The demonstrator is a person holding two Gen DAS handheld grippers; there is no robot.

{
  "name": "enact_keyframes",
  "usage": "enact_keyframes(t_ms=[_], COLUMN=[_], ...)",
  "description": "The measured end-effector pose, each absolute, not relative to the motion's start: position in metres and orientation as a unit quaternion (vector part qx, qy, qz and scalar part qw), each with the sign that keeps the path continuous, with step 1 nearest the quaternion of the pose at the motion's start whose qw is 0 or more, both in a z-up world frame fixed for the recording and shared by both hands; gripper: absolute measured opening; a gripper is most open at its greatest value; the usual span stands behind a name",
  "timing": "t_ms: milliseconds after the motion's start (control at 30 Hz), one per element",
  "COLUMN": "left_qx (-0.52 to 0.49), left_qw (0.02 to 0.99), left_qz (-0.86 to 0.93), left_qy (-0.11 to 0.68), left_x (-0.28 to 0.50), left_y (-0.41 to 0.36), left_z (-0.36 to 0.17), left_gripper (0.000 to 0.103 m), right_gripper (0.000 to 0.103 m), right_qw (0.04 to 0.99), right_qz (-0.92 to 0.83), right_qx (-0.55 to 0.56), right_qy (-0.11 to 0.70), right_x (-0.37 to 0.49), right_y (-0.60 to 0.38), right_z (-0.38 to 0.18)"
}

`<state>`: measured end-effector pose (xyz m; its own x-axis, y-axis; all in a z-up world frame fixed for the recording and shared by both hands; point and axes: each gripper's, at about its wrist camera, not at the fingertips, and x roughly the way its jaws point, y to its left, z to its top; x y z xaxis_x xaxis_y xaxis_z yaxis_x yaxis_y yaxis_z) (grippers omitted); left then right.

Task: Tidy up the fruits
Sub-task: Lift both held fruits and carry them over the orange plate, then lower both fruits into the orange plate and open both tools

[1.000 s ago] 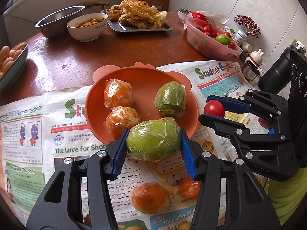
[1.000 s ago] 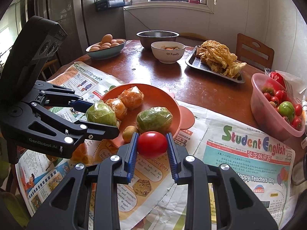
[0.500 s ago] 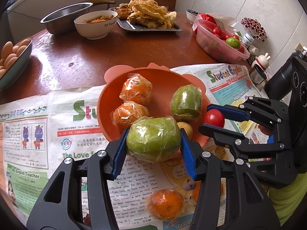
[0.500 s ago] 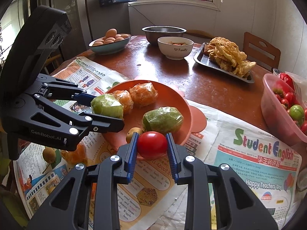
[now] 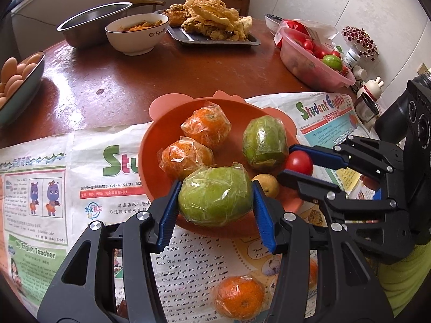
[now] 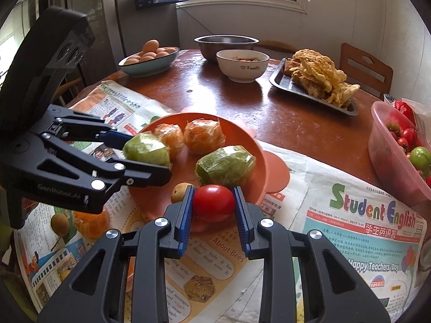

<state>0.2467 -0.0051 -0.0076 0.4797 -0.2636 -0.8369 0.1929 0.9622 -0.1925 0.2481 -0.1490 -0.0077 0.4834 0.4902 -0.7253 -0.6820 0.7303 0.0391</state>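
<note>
Orange plastic plate [image 5: 161, 145] on newspaper is the landmark. Left gripper [image 5: 215, 207] clamped on a film-wrapped green fruit [image 5: 215, 197] over the plate's near rim. Right gripper [image 6: 214, 202] pinching a red tomato [image 6: 214, 199] at the near rim. On plate: two wrapped oranges [image 5: 206, 126], another wrapped green fruit [image 5: 265, 140].

Two hand-held tongs angle downward side by side. The left tongs [image 5: 215, 202] clamp a wrapped green fruit [image 5: 214, 196] between blue pads [image 5: 168, 212]. The right tongs [image 6: 213, 203], just beside them, pinch a tomato [image 6: 214, 199]. A yellow-green sleeve [image 5: 404, 282] shows behind the right tongs; the hands themselves appear hidden behind the black frames.
</note>
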Motion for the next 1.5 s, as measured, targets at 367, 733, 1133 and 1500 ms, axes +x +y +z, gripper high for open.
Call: enact_keyframes(t_ms=[367,733,1133,1500], left_qx=[-0.034,-0.035,-0.033,-0.035], left_qw=[0.860,0.860,0.860,0.859], left_qz=[-0.131,-0.131,-0.130,-0.131], left_qy=[0.492,0.492,0.493,0.493], left_x=[0.249,0.249,0.250,0.246], left_y=[-0.007,-0.006,-0.008,-0.008], left_z=[-0.008,-0.008,-0.008,-0.008], left_gripper=[0.043,0.043,0.043,0.047], right_gripper=[0.028,0.035,0.042,0.051], right_qw=[0.853,0.853,0.858,0.863], right_qz=[0.344,0.346,0.342,0.336], right_qx=[-0.125,-0.124,-0.121,-0.121], right_qy=[0.373,0.371,0.365,0.358], right_x=[0.251,0.250,0.244,0.240], right_y=[-0.150,-0.149,-0.160,-0.165], right_z=[-0.010,-0.010,-0.003,0.003])
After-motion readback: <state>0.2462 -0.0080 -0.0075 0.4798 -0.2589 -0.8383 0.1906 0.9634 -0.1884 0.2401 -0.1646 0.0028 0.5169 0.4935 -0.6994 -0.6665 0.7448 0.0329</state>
